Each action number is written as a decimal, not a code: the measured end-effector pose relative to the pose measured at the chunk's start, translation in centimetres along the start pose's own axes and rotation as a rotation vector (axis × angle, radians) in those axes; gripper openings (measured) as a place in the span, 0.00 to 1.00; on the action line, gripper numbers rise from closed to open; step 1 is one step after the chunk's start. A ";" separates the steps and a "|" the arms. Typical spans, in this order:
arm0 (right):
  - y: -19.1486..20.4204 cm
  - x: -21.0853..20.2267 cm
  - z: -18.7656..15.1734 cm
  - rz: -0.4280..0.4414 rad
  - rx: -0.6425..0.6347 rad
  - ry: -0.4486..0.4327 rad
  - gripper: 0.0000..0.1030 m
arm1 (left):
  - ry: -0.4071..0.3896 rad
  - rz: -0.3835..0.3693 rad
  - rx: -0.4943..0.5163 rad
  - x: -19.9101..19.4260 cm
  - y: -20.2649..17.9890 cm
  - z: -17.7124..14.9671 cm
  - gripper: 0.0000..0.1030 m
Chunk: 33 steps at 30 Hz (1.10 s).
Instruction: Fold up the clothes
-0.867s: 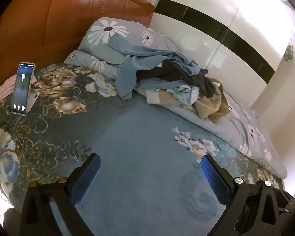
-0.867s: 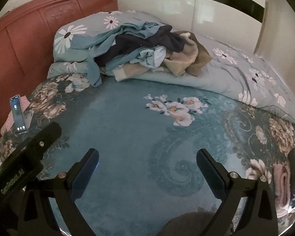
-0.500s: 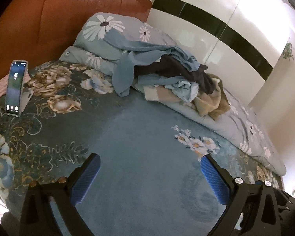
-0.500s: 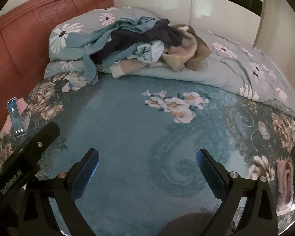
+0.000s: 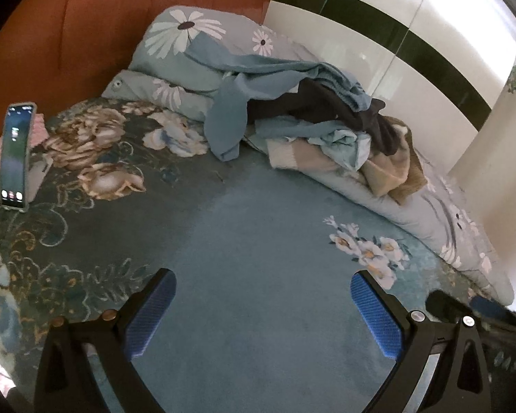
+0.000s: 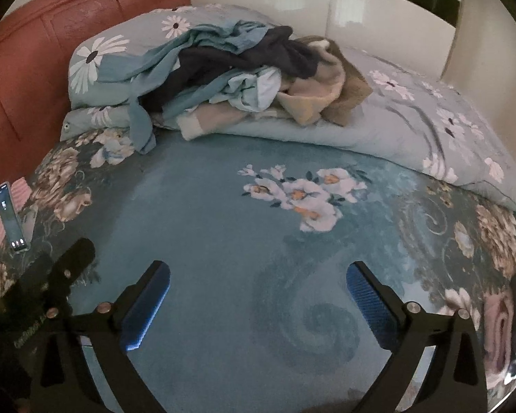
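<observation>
Left gripper (image 5: 263, 304) and right gripper (image 6: 258, 299) are both hanging over the bed (image 6: 223, 234) with jaws spread wide and nothing between them. The bedspread beneath is lying bare. A phone (image 5: 15, 156) is standing propped at the left edge. Further back, the clothes (image 6: 244, 79) are sitting in an unfolded heap on the quilt (image 6: 412, 127), just beside the pillow (image 5: 179, 44) at the headboard (image 5: 103, 27).

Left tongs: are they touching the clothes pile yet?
Apart. The left wrist view shows the left tongs open over bare blanket, with the clothes pile well beyond the tips.
</observation>
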State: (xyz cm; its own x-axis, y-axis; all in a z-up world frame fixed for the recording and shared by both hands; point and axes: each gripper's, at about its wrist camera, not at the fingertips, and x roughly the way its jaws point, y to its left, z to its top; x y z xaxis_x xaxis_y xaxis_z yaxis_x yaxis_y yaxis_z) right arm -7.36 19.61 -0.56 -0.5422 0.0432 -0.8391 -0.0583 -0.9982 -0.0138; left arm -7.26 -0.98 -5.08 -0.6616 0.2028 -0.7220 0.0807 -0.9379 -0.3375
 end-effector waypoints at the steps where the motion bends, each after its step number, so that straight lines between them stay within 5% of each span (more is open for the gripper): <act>1: 0.1 0.4 0.6 0.000 -0.006 0.004 0.99 | 0.005 -0.001 -0.003 0.4 0.2 0.1 1.00; 13: 1.6 3.7 14.4 0.214 0.026 -0.083 0.99 | 0.017 -0.023 -0.015 5.5 1.9 2.7 1.00; 21: 3.2 8.8 25.5 0.051 -0.091 -0.102 0.99 | -0.054 -0.032 -0.092 7.2 4.5 6.0 1.00; 28: 3.9 14.5 32.9 -0.010 -0.055 -0.094 0.99 | -0.019 -0.021 -0.121 9.4 5.8 5.9 1.00; 33: 7.2 16.9 36.3 -0.059 -0.172 -0.110 0.99 | 0.002 -0.005 -0.092 10.9 5.4 5.7 1.00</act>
State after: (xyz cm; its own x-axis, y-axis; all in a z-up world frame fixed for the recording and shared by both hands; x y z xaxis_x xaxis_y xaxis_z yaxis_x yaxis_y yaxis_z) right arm -47.39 14.66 4.90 -0.6308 0.0971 -0.7698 0.0459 -0.9857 -0.1620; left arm -18.25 -5.47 -11.38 -0.6609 0.2082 -0.7210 0.1455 -0.9069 -0.3953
